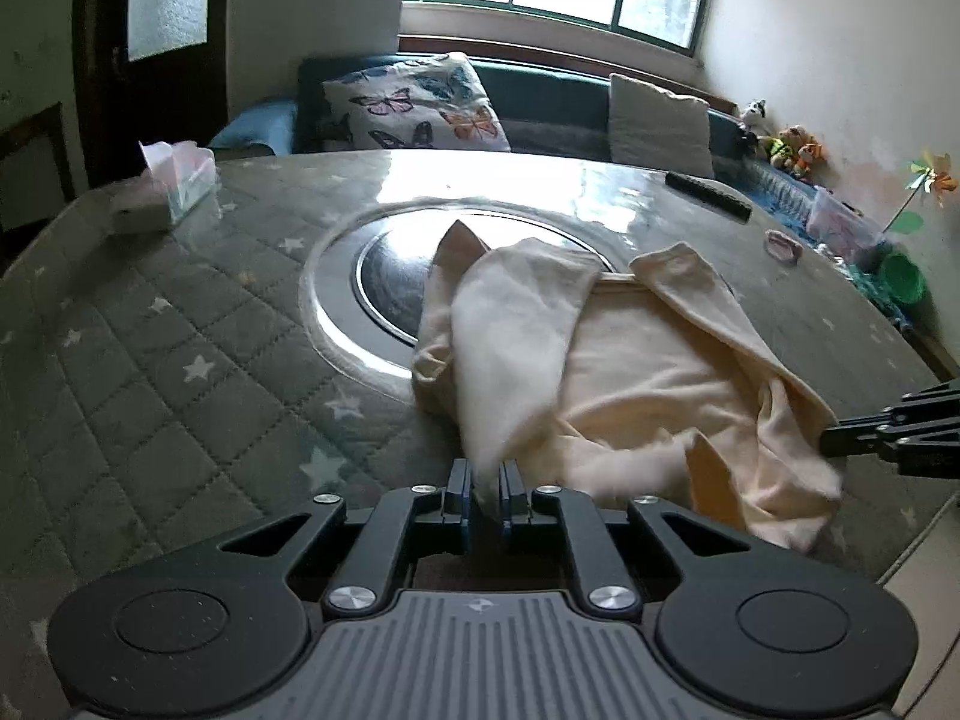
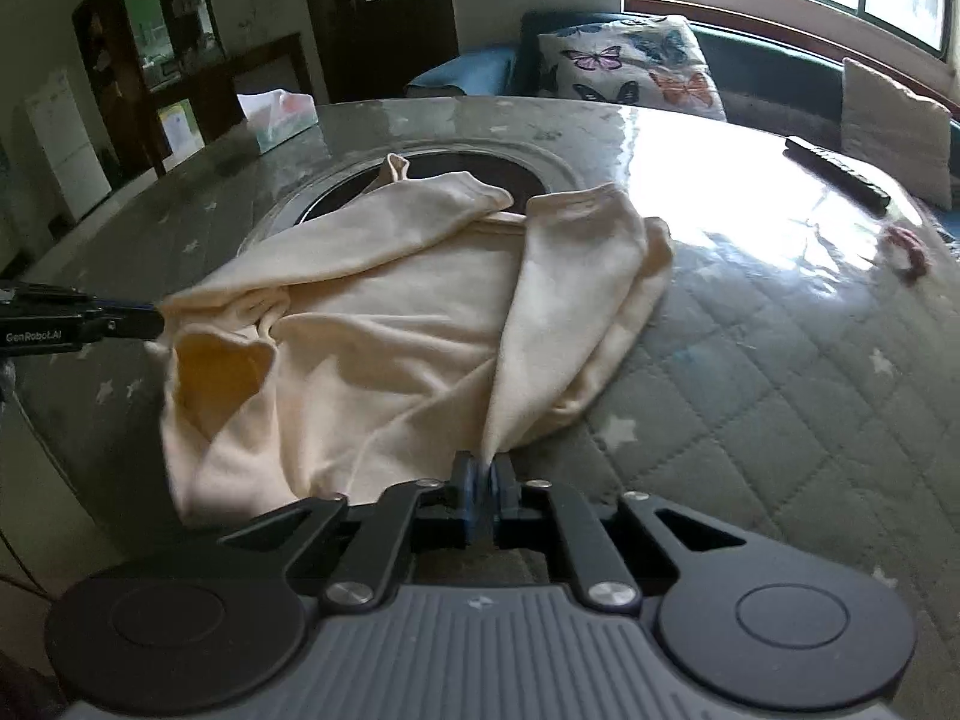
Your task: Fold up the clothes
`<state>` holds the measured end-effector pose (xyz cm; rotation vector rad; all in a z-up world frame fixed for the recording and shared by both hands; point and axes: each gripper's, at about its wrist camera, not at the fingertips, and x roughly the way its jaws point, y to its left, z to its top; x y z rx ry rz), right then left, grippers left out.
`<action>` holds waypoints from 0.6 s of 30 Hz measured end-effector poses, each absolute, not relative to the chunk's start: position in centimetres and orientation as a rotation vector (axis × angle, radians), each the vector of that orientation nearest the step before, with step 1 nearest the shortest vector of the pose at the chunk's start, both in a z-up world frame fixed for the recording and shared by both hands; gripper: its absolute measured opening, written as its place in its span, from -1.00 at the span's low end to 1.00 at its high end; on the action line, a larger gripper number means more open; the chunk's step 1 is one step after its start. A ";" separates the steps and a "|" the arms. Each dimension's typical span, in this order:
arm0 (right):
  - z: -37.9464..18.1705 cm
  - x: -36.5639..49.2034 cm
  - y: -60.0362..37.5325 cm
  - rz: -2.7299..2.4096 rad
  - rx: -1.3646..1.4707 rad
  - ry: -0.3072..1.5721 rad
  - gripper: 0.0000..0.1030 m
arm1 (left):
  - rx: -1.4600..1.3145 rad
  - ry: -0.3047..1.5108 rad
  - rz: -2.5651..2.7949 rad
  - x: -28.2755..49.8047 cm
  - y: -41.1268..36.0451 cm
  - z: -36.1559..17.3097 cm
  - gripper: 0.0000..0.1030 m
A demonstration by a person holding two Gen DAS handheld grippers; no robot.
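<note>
Cream garment (image 1: 630, 360) near table edge (image 2: 90, 480) — left hand-held gripper (image 1: 487, 483) and right hand-held gripper (image 2: 483, 480) each pinch cloth.

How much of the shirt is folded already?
Partly done: both sleeves of the cream long-sleeved shirt already lie folded in across its body. In hand: the left tongs and the right tongs each pinch a near corner of the cloth, which is bunched and lifted off the quilted table cover. Left: folding the body over and smoothing it flat.
</note>
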<state>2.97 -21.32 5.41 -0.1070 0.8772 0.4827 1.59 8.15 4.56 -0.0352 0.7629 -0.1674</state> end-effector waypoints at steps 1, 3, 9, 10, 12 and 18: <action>5.7 3.0 -21.4 0.480 -0.108 0.868 -0.79 | -0.027 0.751 -0.167 1.6 8.1 4.8 -0.50; 6.5 3.4 -21.4 0.476 -0.112 0.839 -0.78 | -0.008 0.721 -0.167 1.9 7.8 5.5 -0.14; 7.2 7.8 -19.7 0.466 -0.150 0.770 -0.36 | 0.051 0.682 -0.197 5.4 5.9 6.1 0.03; 6.9 8.9 -19.3 0.464 -0.156 0.768 -0.35 | 0.056 0.685 -0.206 6.2 5.5 5.9 0.03; 6.5 10.6 -18.7 0.456 -0.162 0.770 -0.34 | 0.071 0.693 -0.232 7.8 4.5 5.6 0.03; 4.6 15.3 -16.8 0.437 -0.194 0.780 -0.33 | 0.150 0.728 -0.272 12.6 1.2 3.9 -0.01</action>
